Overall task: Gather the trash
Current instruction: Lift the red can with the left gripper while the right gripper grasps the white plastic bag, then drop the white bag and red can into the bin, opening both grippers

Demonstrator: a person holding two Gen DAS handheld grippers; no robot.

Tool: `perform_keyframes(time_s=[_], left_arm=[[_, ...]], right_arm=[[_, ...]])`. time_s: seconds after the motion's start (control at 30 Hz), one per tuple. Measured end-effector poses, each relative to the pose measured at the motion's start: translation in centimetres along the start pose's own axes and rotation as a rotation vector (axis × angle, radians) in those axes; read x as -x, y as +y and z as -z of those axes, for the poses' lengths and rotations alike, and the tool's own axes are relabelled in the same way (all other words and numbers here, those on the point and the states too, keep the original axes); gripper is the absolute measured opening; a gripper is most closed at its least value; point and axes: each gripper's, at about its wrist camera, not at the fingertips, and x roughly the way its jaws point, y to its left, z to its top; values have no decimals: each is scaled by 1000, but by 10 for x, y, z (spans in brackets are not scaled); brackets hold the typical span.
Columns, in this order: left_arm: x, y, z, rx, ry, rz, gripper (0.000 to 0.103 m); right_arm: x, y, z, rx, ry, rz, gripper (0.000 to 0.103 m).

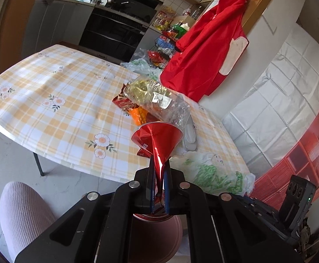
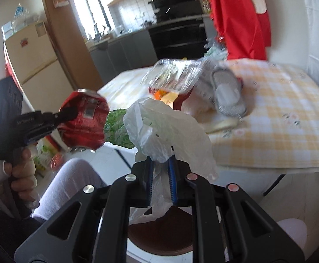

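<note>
Each camera sits just behind its own tongs, tilted down over them. The left one looks past the crushed red can (image 1: 157, 140) toward the checked table (image 1: 56, 100) and the stove beyond. The right one looks over a white bag (image 2: 163, 129), close up. Both share the table and the clear plastic tray (image 1: 157, 100) ahead.

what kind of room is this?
Most likely a home kitchen with a dining corner: a black built-in oven and stove against a tiled wall, a fridge, and a table in a yellow checked cloth strewn with wrappers.
</note>
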Motion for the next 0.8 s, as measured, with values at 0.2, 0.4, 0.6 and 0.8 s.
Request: perform_keyframes(time_s=[0.2,0.4,0.6,0.8], left_arm=[[-6,3,3,8,27,-10,6],[-6,3,4,8,30,-12,6],[-6,4,5,12,34,-12,6],[-6,6,6,13,33,-22,7]], right_arm=[[-16,3,11,-19,76,-35,16],[-32,0,20,-52,172,-64,17],[-45,-6,29,-112,257,-129,17],[-43,7,31,-82,283,-216,17]])
